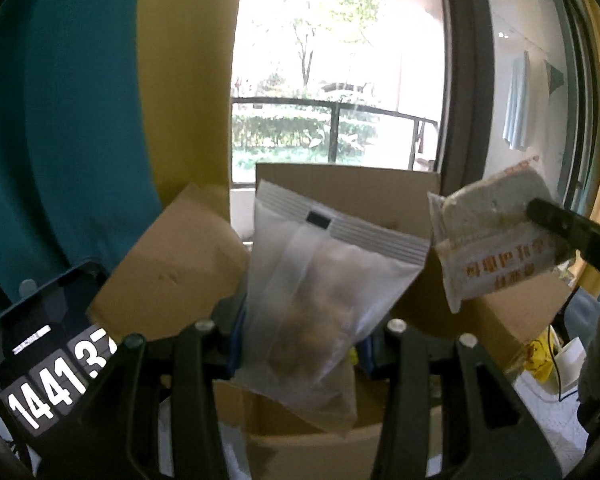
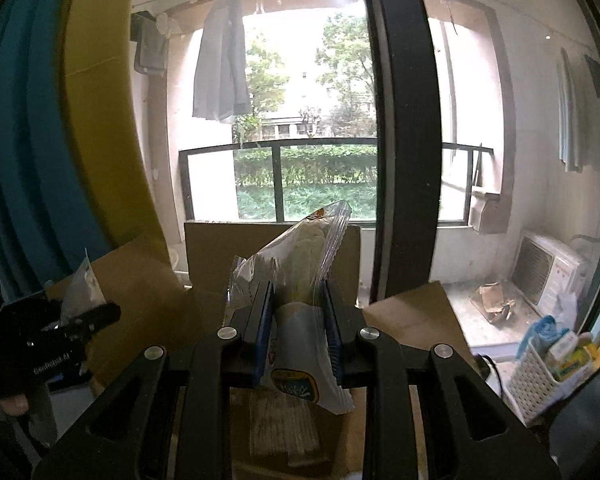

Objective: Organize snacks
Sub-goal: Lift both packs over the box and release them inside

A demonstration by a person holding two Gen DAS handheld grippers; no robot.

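A frosted snack bag (image 1: 312, 292) with a grey striped seal on top sits clamped between the 2 fingers of the left gripper (image 1: 300, 344). It is held above the open cardboard box (image 1: 348, 184), tilted a little to the right, and brown pieces of food show faintly through its plastic. In the right wrist view the same bag appears only as a small pale shape at the far left (image 2: 80, 288), in front of the left gripper (image 2: 82, 320).

The right gripper (image 2: 300, 340) is closed on a second snack, a clear bread packet (image 2: 300, 280) with a crimped edge and a blue and yellow logo near its lower end. The packet stands almost upright between the blue-padded fingers (image 2: 265, 320), over the same box (image 2: 220, 248). From the left wrist view this packet (image 1: 496, 232) hangs at the right, with orange print on its white lower part, and one dark finger of the right gripper (image 1: 572, 232) presses on it.

Inside the box, below the packet, a pale flat packet (image 2: 284, 428) lies on the bottom. The box flaps (image 1: 168, 268) are opened outward.

A phone screen (image 1: 48, 368) with large white digits stands at the lower left. Behind the box are a window with a black railing (image 2: 280, 176), a hanging shirt (image 2: 220, 64) and a white basket (image 2: 540, 376) at the right.
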